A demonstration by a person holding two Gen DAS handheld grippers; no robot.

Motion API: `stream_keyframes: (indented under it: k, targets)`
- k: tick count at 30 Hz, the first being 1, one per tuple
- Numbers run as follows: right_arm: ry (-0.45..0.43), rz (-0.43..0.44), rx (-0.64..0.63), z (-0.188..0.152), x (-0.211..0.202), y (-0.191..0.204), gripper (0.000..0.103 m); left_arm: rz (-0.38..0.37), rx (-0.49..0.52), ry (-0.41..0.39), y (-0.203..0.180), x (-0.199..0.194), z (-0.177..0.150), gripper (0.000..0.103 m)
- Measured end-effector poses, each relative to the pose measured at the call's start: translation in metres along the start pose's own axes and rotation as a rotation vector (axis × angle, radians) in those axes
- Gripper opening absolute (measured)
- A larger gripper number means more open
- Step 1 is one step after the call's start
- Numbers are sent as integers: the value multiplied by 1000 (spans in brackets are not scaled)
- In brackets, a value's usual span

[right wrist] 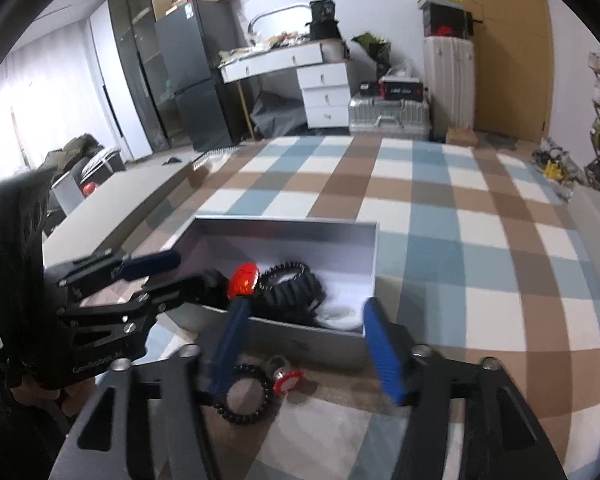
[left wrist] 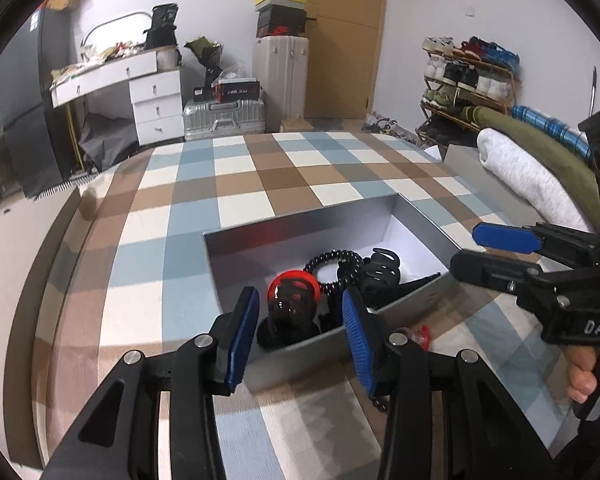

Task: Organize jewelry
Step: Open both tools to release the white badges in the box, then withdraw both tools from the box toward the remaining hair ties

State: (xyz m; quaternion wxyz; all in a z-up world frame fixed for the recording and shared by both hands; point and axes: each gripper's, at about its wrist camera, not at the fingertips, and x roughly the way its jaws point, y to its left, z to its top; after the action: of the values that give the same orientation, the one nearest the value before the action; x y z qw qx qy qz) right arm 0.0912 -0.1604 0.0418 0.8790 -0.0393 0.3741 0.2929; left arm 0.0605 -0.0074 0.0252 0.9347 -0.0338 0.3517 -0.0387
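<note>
With several dark hair pieces already in the grey box [right wrist: 300, 344] on the checked surface [right wrist: 480, 240], both the left tool [left wrist: 300, 320] and right tool [right wrist: 304, 336] stand parted and empty; next, the right tool should probably close on the black bead bracelet [right wrist: 246, 394] or red ring [right wrist: 286, 378] lying just before the box.

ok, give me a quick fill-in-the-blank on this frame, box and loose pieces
The red and black hair clip lies ____ the grey box.
The black bead bracelet lies on the checked cloth, ____ the box.
The small red ring lies beside the ____.
Neither the left claw nor the right claw holds ____.

Missing: inside; outside; bracelet; anything
</note>
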Motion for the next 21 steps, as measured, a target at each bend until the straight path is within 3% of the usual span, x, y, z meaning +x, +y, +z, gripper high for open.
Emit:
stream_keyframes:
  k: [3, 5, 7, 10, 21]
  targets:
    - [-6, -24, 6, 0, -5, -3, 77, -23, -23, -10, 0, -8, -5, 55]
    - [-7, -37, 25, -1, -9, -6, 92, -39, -21, -14, -3, -13, -8, 70]
    - [-9, -40, 43, -4, -12, -8, 95, -3, -3, -14, -8, -18, -10, 80]
    - [21, -44, 51, -9, -12, -9, 100, 7, -3, -25, -9, -23, -15, 81]
    - [87, -75, 35, -18, -5, -12, 101, 30, -12, -5, -11, -19, -23, 96]
